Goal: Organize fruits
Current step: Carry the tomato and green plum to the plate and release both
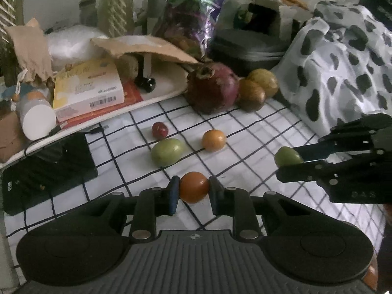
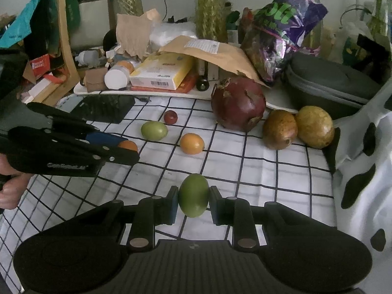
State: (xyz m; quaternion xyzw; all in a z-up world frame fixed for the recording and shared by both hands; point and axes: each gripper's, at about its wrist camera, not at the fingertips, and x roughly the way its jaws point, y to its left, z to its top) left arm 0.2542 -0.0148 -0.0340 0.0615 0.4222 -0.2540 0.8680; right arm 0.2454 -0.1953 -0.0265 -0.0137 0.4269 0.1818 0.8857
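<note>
1. The left gripper (image 1: 193, 189) has its fingers clamped on an orange fruit (image 1: 194, 187), one pad against each side, above the checked cloth (image 1: 245, 147).
2. The right gripper (image 2: 193, 197) has its fingers clamped on a green fruit (image 2: 193, 195), held the same way over the cloth.
3. The left wrist view shows the right gripper from the side, at the right edge of the scene, with the green fruit at its tip; the right wrist view shows the left gripper at the left edge, the orange fruit mostly hidden between its fingers — and only here the person's hand (image 2: 9, 191) on the grip.
4. Loose on the cloth, mid-distance: a second green fruit (image 1: 167, 152), a second orange fruit (image 1: 213, 140) to its right, and a small red fruit (image 1: 159, 130) just beyond the green one, all apart from each other.
5. Farther back stands a large dark red fruit (image 2: 238, 104), with two brownish-yellow fruits (image 2: 280, 129) touching each other to its right.
6. The spotted cloth (image 1: 343, 68) fills the far right in the left view; the right view shows only its edge.
7. Behind the fruit, a white tray (image 1: 169, 93) carries a yellow box (image 1: 88, 87) — a brown envelope (image 2: 208, 51) leans over it.
</note>
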